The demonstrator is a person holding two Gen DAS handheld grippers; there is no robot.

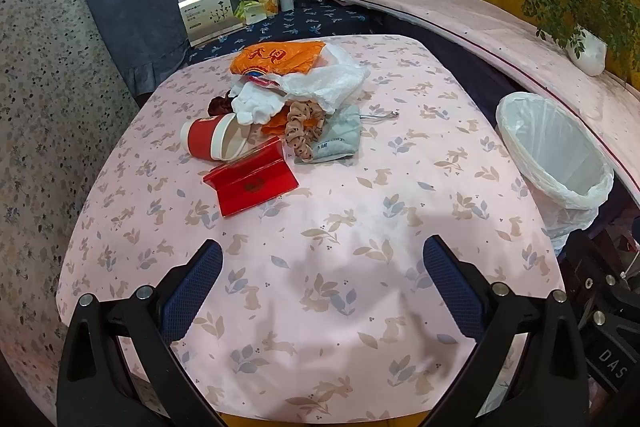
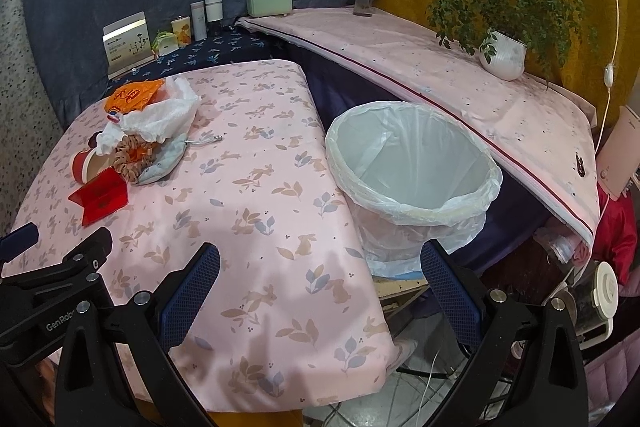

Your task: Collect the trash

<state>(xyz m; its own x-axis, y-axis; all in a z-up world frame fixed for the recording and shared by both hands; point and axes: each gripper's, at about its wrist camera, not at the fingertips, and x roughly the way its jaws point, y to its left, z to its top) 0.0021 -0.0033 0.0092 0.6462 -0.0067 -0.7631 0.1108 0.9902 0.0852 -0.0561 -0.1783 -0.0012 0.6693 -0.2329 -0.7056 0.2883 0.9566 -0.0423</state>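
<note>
A soft pink cloth with bunnies covered the table (image 1: 360,211). Far from both grippers sat one pile of trash: one red paper cup (image 1: 208,141) lying on its side, one shiny red folded card (image 1: 252,183), one crinkly orange bag (image 1: 276,57), one thin white plastic bag (image 1: 324,79), some fluffy white tissue (image 1: 256,107) and one frilly brown scrunchie (image 1: 304,129). One round bin (image 2: 412,175) with a thin white liner stood beside the table, just ahead of the right gripper (image 2: 320,279). The left gripper (image 1: 322,281) hung over bare cloth. Both were wide open and held nothing
</note>
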